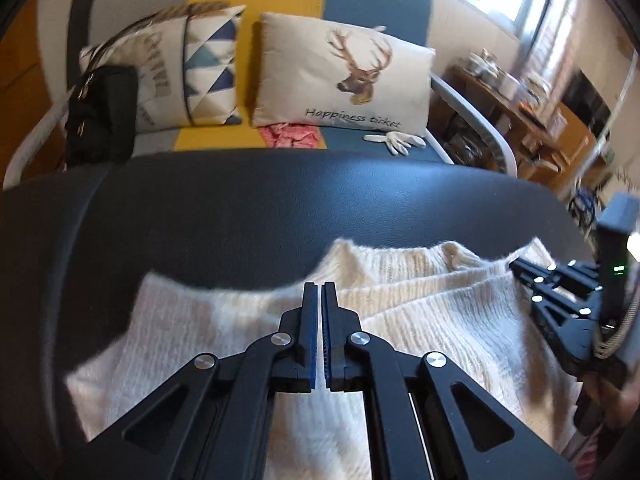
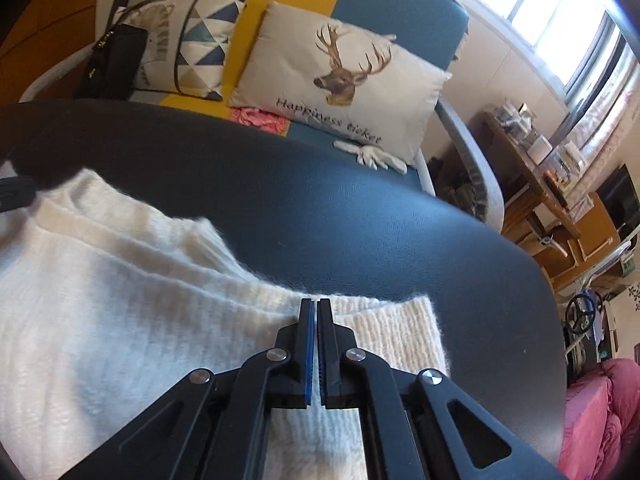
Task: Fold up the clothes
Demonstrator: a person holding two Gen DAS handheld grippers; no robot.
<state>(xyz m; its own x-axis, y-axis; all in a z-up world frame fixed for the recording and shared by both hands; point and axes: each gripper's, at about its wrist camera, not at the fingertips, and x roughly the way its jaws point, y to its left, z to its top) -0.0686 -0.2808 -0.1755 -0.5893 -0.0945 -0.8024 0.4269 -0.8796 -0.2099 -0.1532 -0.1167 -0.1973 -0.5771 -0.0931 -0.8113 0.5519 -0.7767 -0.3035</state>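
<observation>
A cream knit sweater (image 1: 420,320) lies spread on the dark round table (image 1: 280,208), near its front. My left gripper (image 1: 320,286) is shut, with its tips pinching the sweater's far edge near the left. My right gripper (image 2: 314,301) is shut too, and its tips nip the same far edge (image 2: 360,312) near the sweater's right corner. Folds in the knit run toward both sets of tips. The right gripper (image 1: 518,267) also shows at the right of the left wrist view. A dark piece of the left gripper (image 2: 14,194) shows at the left rim of the right wrist view.
Behind the table stands a sofa (image 1: 380,4) with a deer cushion (image 1: 344,76), a triangle-pattern cushion (image 1: 208,64), a black bag (image 1: 100,116), a pink cloth (image 1: 290,136) and a white glove (image 1: 394,142). A cluttered wooden side table (image 2: 532,160) and pink bedding (image 2: 592,408) lie to the right.
</observation>
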